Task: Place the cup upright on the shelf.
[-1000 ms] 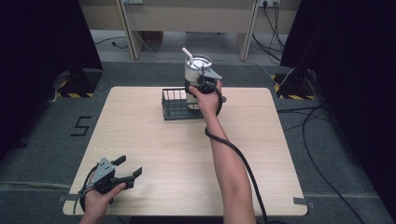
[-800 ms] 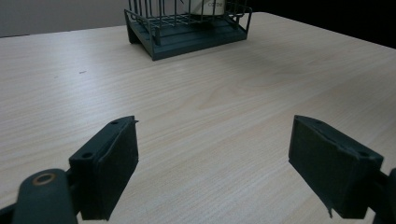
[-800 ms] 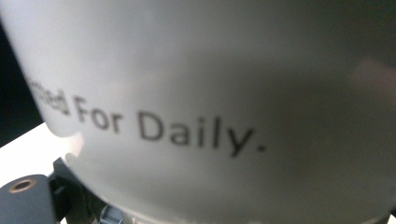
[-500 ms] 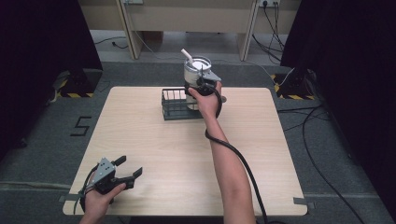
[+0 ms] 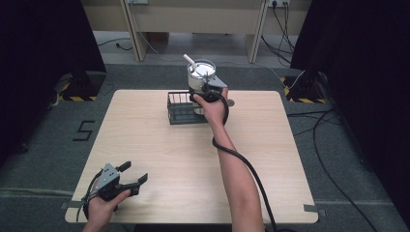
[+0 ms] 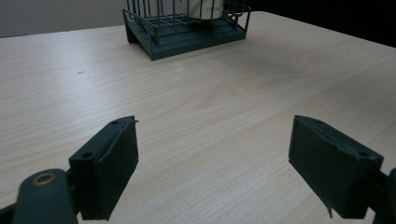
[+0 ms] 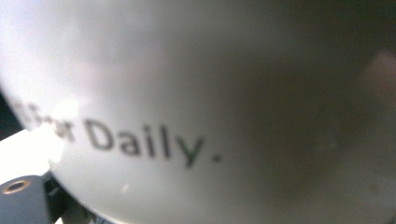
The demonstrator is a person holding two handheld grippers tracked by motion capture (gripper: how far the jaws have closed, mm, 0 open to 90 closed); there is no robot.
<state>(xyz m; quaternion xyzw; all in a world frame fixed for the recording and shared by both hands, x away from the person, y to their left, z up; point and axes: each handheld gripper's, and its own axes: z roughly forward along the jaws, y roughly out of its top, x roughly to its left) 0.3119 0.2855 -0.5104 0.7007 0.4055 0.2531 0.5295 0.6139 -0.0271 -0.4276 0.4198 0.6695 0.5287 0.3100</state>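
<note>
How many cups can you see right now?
1: a white cup with a straw, held by the right gripper above the wire basket at the table's far side. Others may be hidden.

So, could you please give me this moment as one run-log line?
right gripper: shut on cup, above basket | left gripper: open, idle, near table edge

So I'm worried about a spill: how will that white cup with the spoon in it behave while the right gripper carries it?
The white cup looks rigid with a smooth, glossy wall, so it may slip in the right gripper. The spoon leans out over the rim and would probably shift or rattle if the cup tilts. It is lifted above the wire basket, so knocking the basket's rim could tip it.
</note>
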